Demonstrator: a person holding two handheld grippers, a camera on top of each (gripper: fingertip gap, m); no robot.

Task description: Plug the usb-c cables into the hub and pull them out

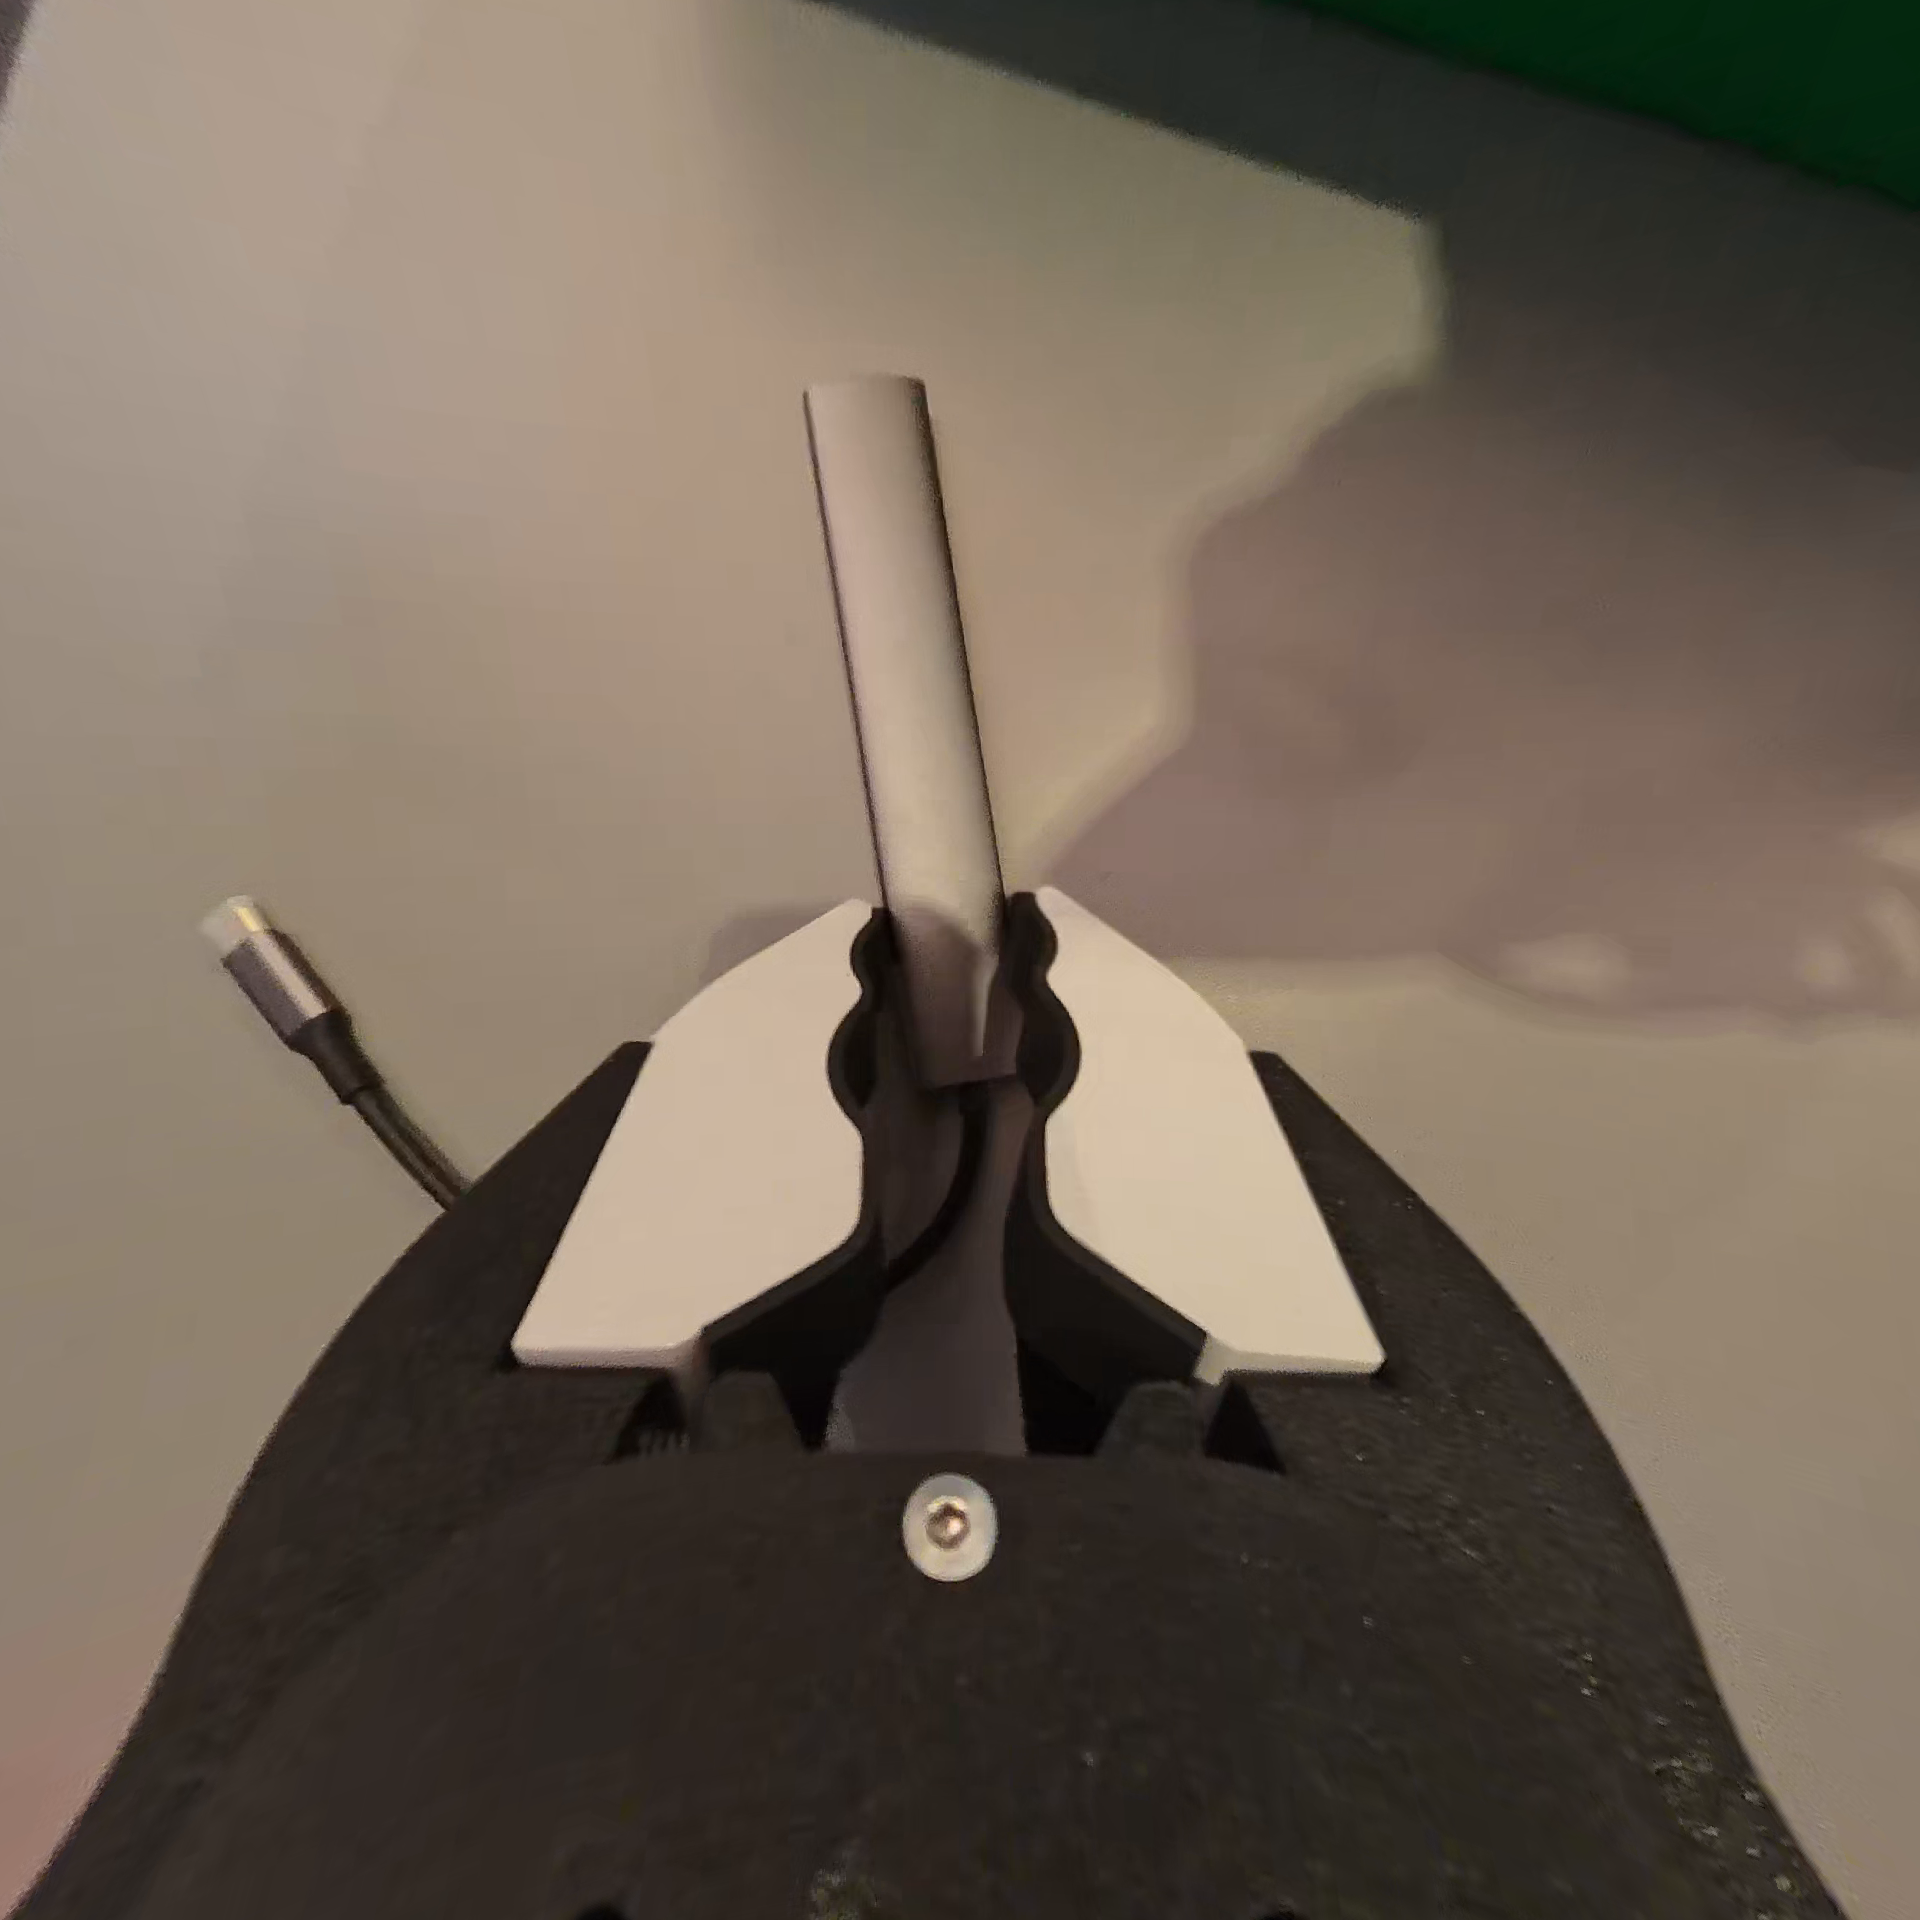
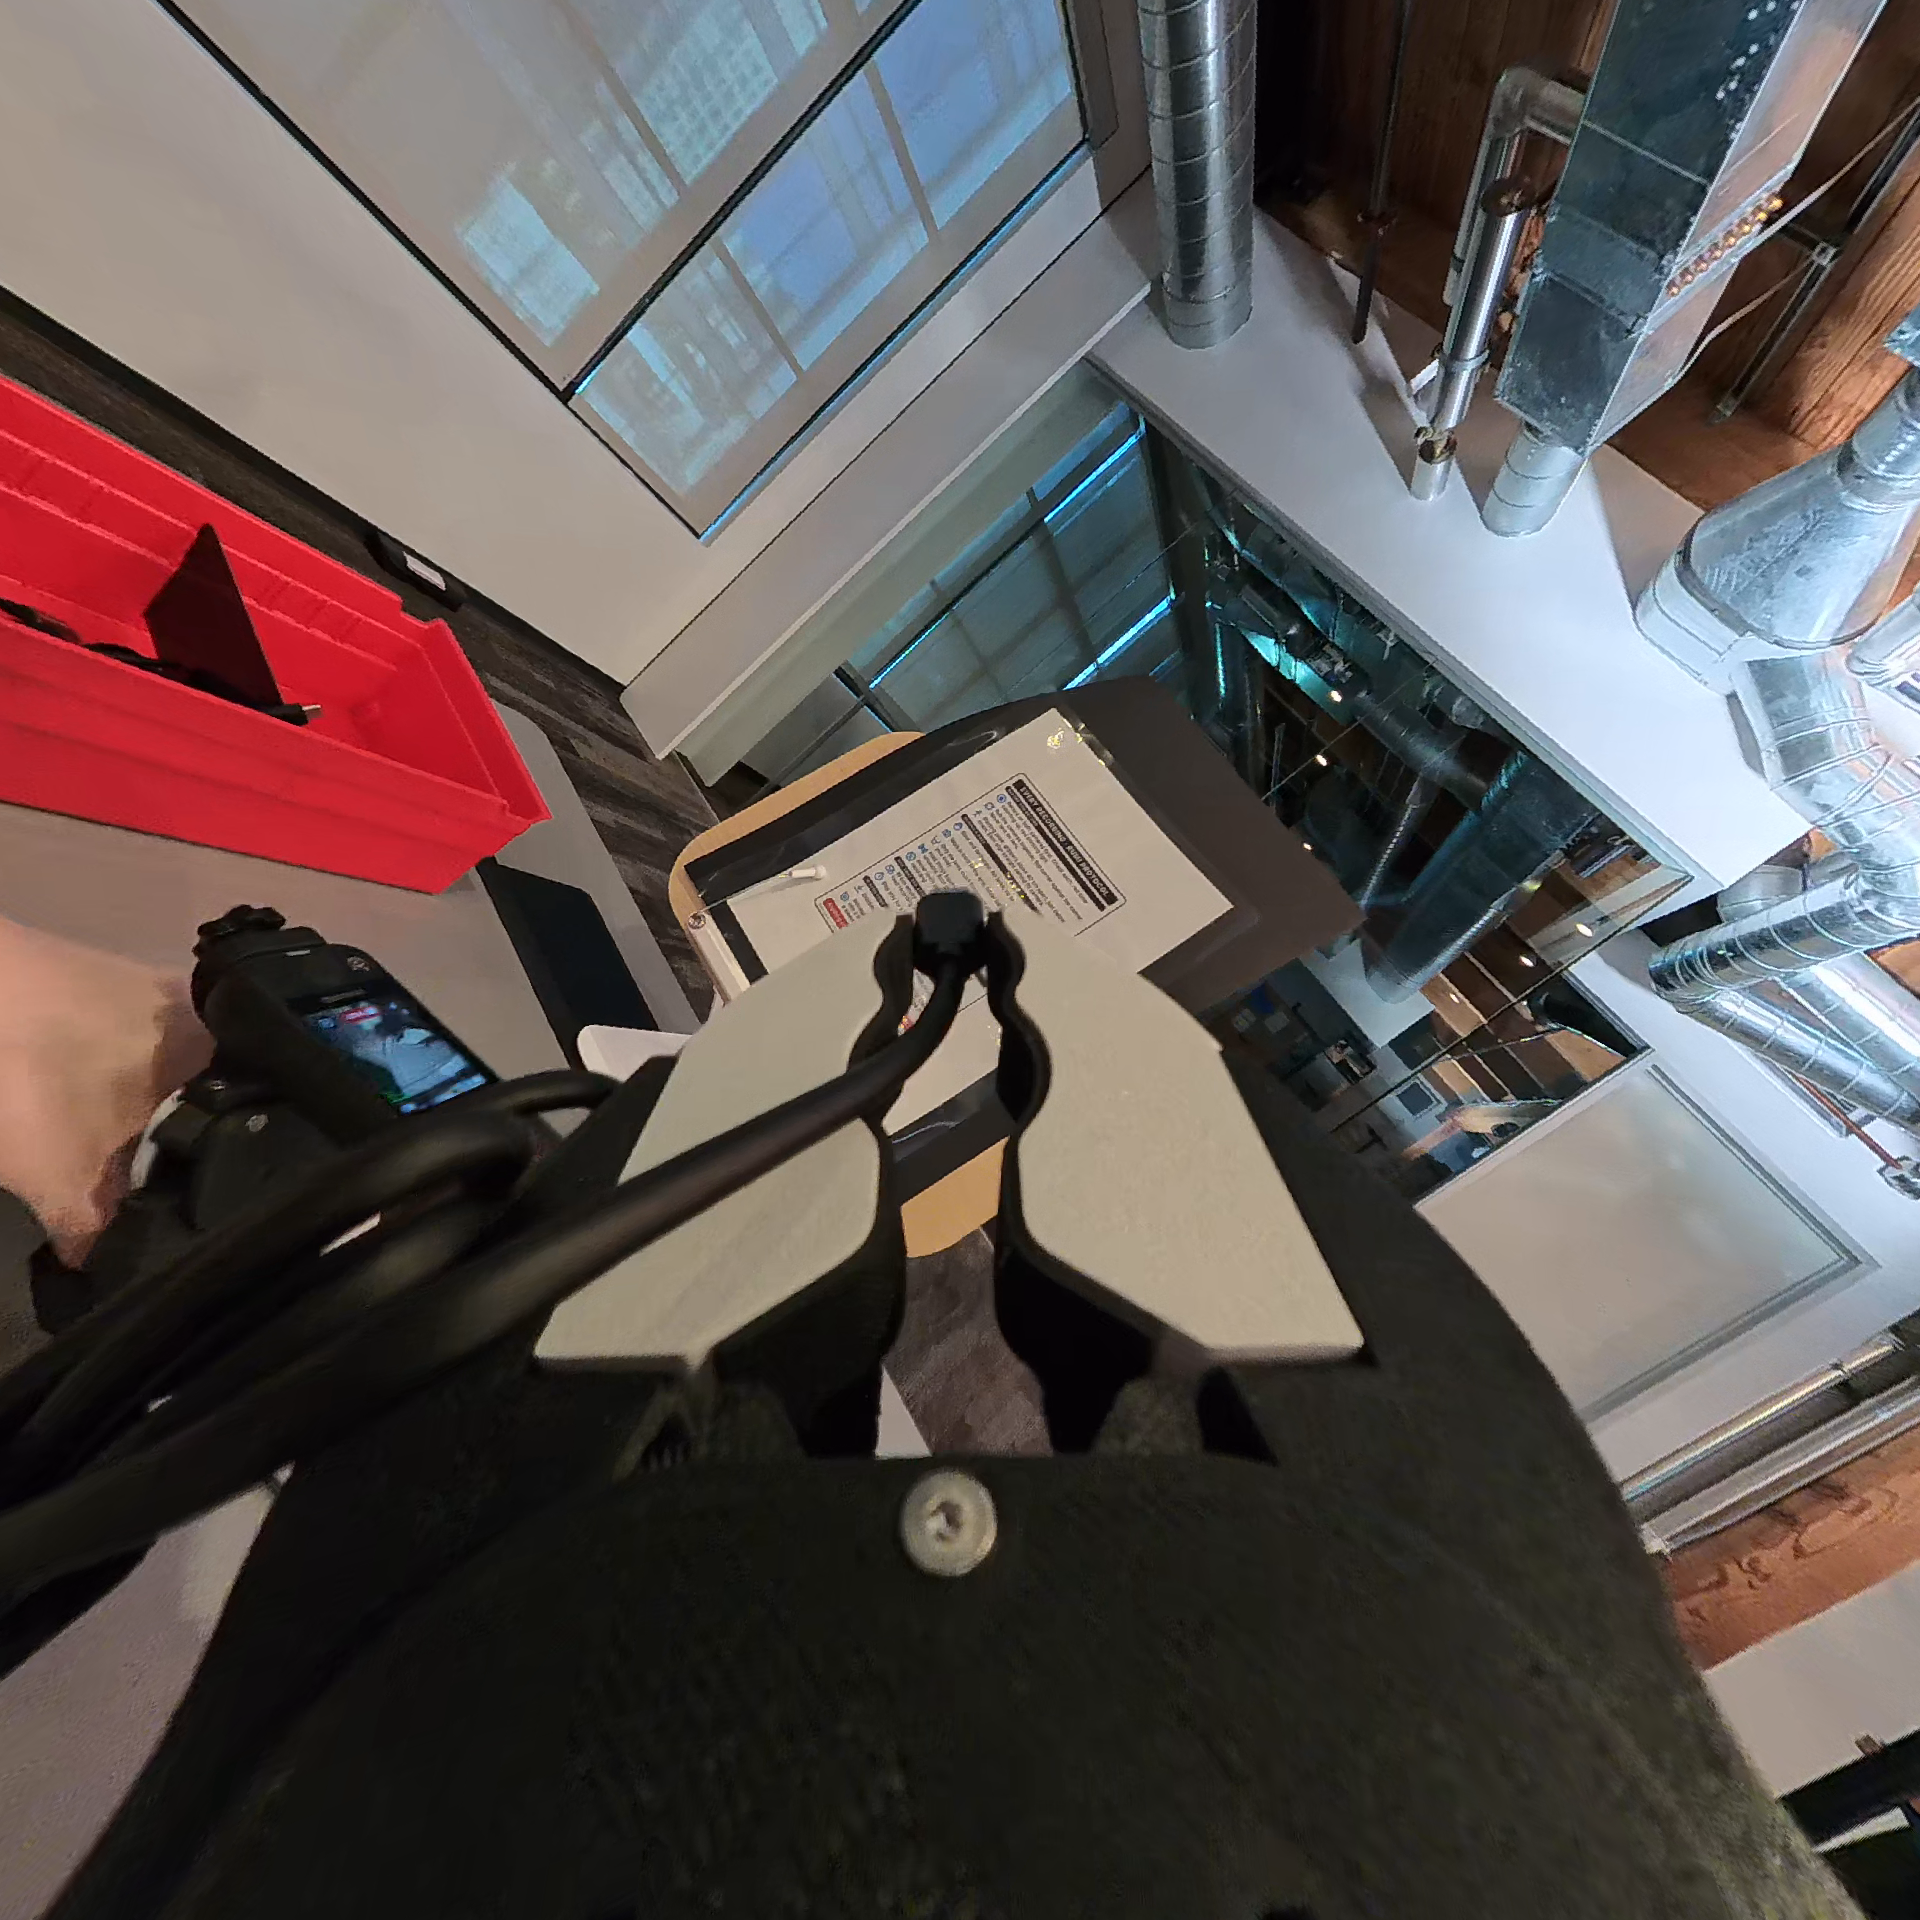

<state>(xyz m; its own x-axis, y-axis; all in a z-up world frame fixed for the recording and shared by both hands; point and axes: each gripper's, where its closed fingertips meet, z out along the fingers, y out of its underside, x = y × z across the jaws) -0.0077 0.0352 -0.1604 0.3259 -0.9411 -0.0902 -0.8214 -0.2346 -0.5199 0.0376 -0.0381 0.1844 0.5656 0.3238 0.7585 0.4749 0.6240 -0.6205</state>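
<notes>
In the left wrist view my left gripper [image 1: 948, 935] is shut on a slim grey metal hub [image 1: 899, 634], which sticks out forward past the fingertips, above a pale tabletop [image 1: 416, 520]. A grey braided cable with a silver usb-c plug [image 1: 272, 977] juts out at the lower left, beside the gripper. In the right wrist view my right gripper [image 2: 951, 940] is shut on the black plug of a black cable [image 2: 948, 920]. The cable trails back to the left in several loops [image 2: 416, 1174]. This view is tilted up at the room.
A red bin [image 2: 260, 727] stands on the grey table at the left. The other gripper's handle with a small lit screen [image 2: 395, 1049] and a hand [image 2: 73, 1070] show at the left. A stand with a printed sheet [image 2: 987, 842] is ahead. A green surface [image 1: 1662, 94] lies at the top right. About 35 cm separates my left fingertips from my right.
</notes>
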